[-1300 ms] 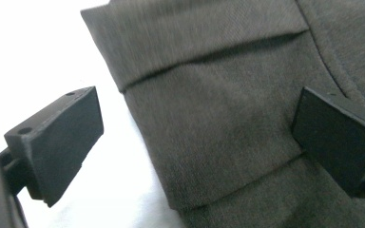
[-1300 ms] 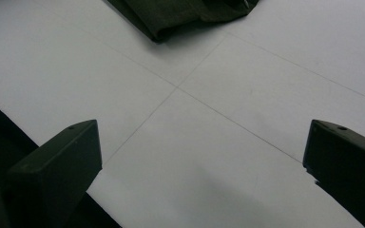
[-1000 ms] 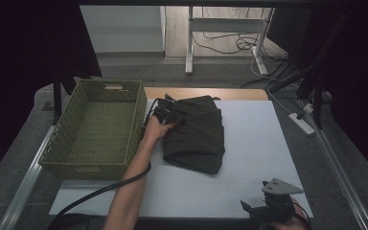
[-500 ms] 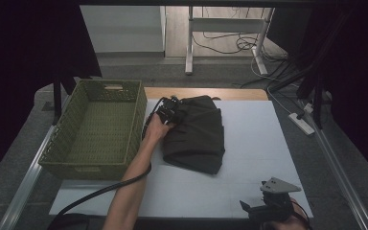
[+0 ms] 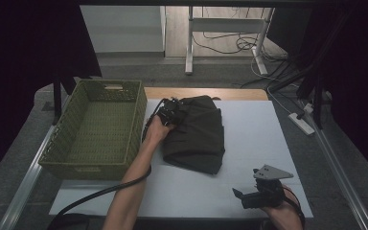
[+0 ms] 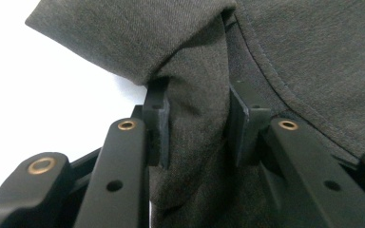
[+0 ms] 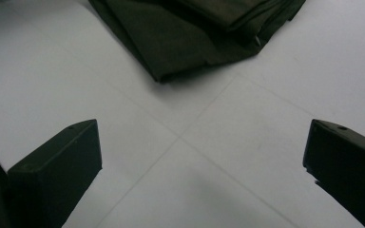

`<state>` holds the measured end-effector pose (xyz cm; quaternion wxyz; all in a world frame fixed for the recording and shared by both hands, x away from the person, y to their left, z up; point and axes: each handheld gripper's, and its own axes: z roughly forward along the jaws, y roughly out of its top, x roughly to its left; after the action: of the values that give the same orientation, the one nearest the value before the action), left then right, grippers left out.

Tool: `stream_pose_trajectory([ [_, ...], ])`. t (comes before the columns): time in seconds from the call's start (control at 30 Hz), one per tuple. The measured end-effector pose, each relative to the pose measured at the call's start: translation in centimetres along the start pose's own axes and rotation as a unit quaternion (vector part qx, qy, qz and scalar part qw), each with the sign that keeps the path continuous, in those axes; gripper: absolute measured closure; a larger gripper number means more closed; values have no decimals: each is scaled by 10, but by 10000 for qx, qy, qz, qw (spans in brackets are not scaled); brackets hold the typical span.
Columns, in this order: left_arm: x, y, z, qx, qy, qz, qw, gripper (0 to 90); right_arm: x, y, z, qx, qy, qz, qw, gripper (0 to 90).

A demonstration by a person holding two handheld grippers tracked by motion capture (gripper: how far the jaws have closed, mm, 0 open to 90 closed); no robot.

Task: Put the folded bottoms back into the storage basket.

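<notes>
The left gripper (image 6: 197, 126) is pinching a raised fold of the dark garment (image 6: 285, 57) between its two black jaws; the cloth is bunching up between the pads. From the high view this gripper (image 5: 168, 113) is sitting at the garment's (image 5: 196, 134) far left corner, just beside the green basket (image 5: 100, 125), which is standing to its left on the white table (image 5: 254, 139).

The garment is lying folded in a rough rectangle, extending from the pinch point toward the person. The fabric is a dark olive-brown twill with a stitched seam running close to the jaws. No label or writing is readable on it.

The right gripper (image 5: 254, 194) is resting well apart from the garment, near the table's front edge, its jaws spread wide over bare table (image 7: 209, 156), with a garment corner (image 7: 190, 33) lying ahead of them.
</notes>
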<state>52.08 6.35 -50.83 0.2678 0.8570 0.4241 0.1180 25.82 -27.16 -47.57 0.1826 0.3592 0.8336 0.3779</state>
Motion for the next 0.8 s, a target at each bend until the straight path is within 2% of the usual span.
stream_pose_trajectory([
  [0.3,-2,-3,0,-117,79,97,9999,637,-11,17,16,-121,73,184,9997,0],
  [0.57,-3,-6,1,-192,103,40,9998,630,-13,36,42,75,-3,219,9997,0],
  [0.73,-3,-6,1,-191,115,23,9997,629,-19,51,62,199,93,503,9985,0],
  [0.77,-3,-6,1,-184,116,18,9998,629,-19,51,62,199,93,503,9985,0],
  [0.8,-3,-6,1,-182,121,12,9998,629,-22,56,70,288,105,538,9981,0],
])
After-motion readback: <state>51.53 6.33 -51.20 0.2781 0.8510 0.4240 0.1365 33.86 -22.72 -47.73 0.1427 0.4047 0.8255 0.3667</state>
